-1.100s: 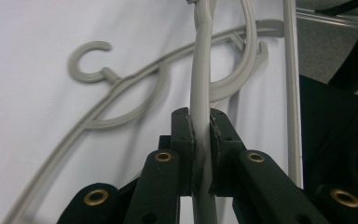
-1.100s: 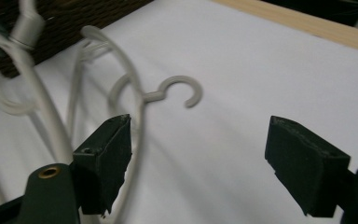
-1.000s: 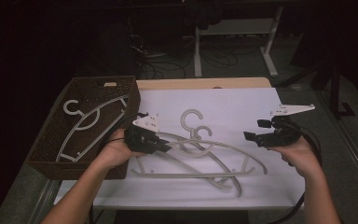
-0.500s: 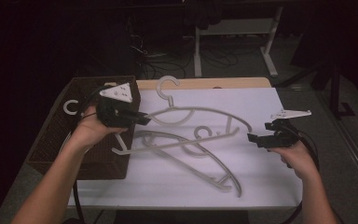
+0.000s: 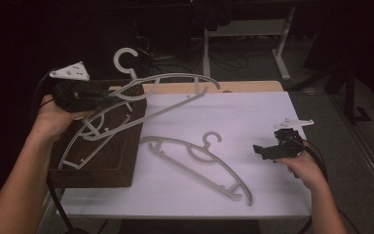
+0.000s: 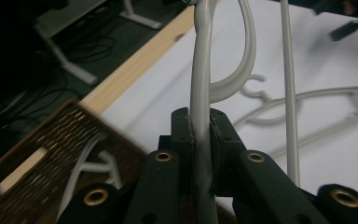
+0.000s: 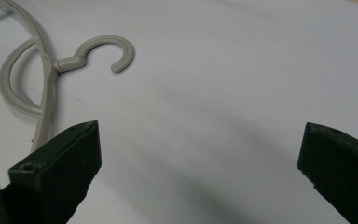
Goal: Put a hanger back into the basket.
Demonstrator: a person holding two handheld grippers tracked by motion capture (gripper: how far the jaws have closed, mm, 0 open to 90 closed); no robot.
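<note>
L tool (image 6: 200, 140) grips raised hanger (image 5: 175, 80) over basket (image 5: 97, 170); R tool (image 7: 198, 154) open.

We are seeing smooth, pale grey plastic hangers (image 5: 199, 163) lying on a matt white tabletop (image 5: 233, 122) edged with a light wood strip (image 6: 135, 60). A dark brown perforated, woven-looking basket (image 5: 107, 161) is showing a rough texture. The gripper jaws are looking matt black.

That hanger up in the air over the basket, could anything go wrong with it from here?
The left gripper pinches the lifted hanger by one thin bar, so it might twist or slip. Its far arm sticks out beyond the basket and could catch the rim. A hanger already lies inside; they may tangle.
</note>
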